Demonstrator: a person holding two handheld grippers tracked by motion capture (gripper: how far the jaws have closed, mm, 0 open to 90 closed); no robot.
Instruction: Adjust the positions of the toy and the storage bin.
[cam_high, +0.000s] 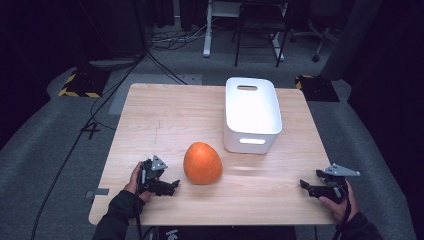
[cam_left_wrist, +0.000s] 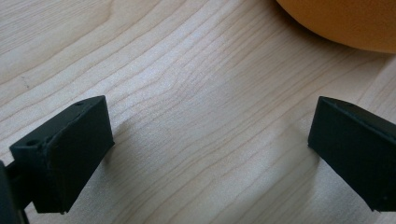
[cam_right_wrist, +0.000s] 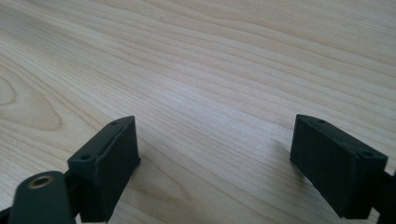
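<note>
The table (cam_high: 165, 115) is topped by a white bin (cam_high: 251, 114) at the far right and an orange (cam_high: 202, 163) near its front centre. The orange is flanked just to its left by the left gripper (cam_high: 170, 186), jaws spread wide and empty. The right gripper (cam_high: 306, 187), likewise spread and empty, is held well apart at the right edge.

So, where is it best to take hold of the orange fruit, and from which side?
Grip the fruit across its widest part, near the middle. It is round, slightly narrower at the top, so pads set higher would probably slip. The left gripper lies just beside it with jaws open and nothing between them, so coming in level from that side looks simplest. The fruit looks wide for the jaws, so the grip may be tight.
</note>
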